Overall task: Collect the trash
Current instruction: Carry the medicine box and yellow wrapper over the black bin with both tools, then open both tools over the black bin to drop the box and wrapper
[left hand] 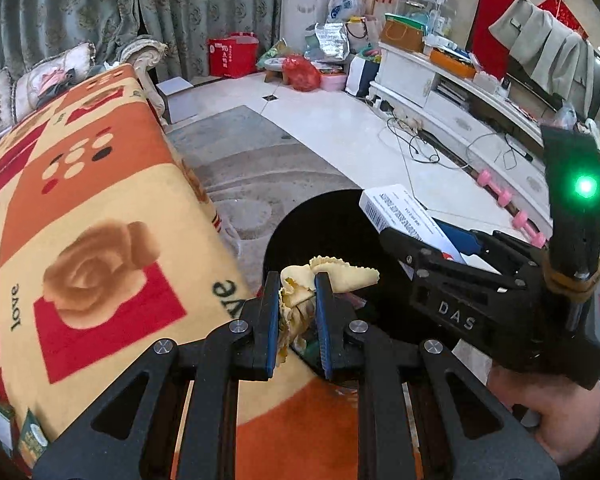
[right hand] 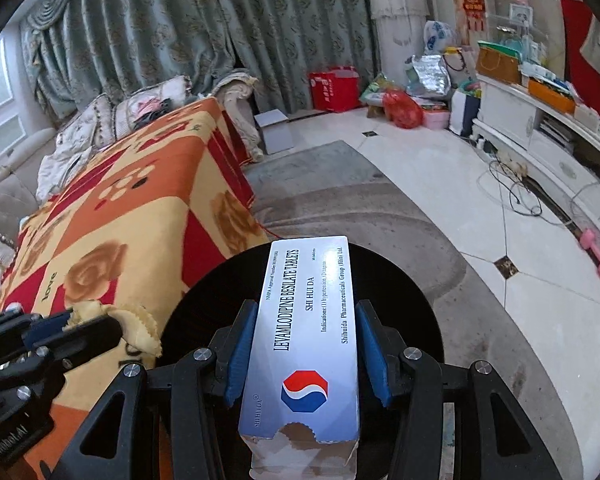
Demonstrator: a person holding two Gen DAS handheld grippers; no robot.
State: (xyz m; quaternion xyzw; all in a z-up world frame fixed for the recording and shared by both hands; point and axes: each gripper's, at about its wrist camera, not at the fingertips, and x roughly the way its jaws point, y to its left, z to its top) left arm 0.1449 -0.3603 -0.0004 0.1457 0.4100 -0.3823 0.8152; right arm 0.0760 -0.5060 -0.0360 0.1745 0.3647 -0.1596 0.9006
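Observation:
My left gripper [left hand: 298, 300] is shut on a crumpled yellow wrapper [left hand: 332, 276] with a crimped edge, held at the near rim of a round black bin [left hand: 324, 224]. My right gripper [right hand: 302, 340] is shut on a white medicine box [right hand: 304, 340] printed with a red and blue logo, held over the black bin [right hand: 400, 300]. In the left wrist view the right gripper [left hand: 396, 236] reaches in from the right with the box [left hand: 396, 208] above the bin. In the right wrist view the left gripper [right hand: 76, 328] holds the wrapper [right hand: 136, 328] at lower left.
A table under an orange, red and cream rose-patterned cloth [left hand: 92, 200] lies left of the bin. A grey rug [right hand: 340, 200] and white tile floor [right hand: 440, 184] stretch beyond. A white TV cabinet [left hand: 460, 108], cables [left hand: 420, 140] and pink dumbbells [left hand: 512, 208] stand to the right.

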